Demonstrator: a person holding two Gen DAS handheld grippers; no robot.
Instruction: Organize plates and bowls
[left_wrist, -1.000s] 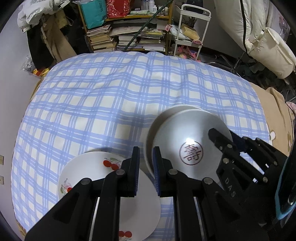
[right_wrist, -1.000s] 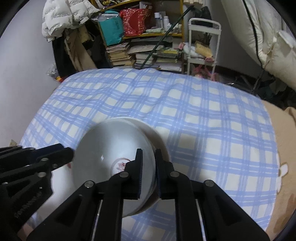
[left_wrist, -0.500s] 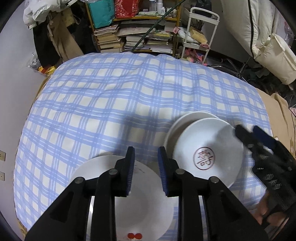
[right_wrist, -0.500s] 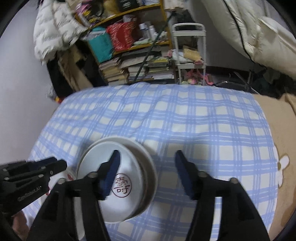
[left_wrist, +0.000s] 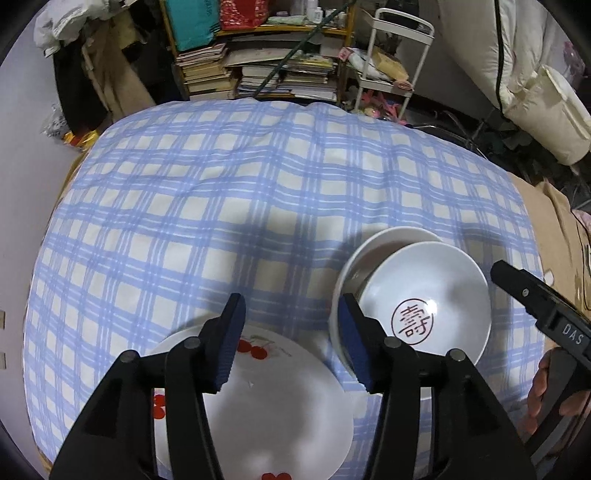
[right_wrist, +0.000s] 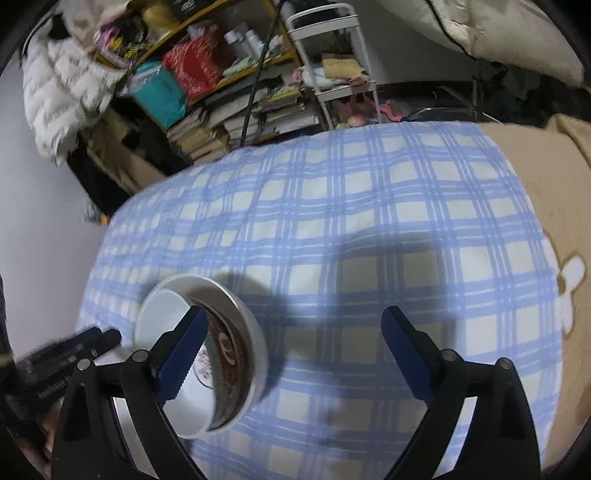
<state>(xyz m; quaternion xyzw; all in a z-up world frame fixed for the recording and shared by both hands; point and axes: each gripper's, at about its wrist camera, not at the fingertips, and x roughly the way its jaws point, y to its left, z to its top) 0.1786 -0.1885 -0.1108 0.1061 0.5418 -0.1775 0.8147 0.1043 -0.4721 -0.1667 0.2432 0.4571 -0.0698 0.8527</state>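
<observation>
The cloth (left_wrist: 236, 206) was blue-and-cream plaid; the plate (left_wrist: 280, 413) at lower centre was white with red cherries; the white bowl (left_wrist: 428, 295) bore a red character.

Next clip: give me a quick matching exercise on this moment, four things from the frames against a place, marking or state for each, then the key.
Things
1. top bowl
2. cherry plate
3. right gripper
4. checked cloth

Descriptions
A. blue and white, spread under all the dishes
B. red round character mark inside, nested in another bowl
C. jaws wide and opening, nothing between them
D. flat, lying left of the stacked bowls in the left wrist view

Pairs: 1-B, 2-D, 3-C, 4-A
</observation>
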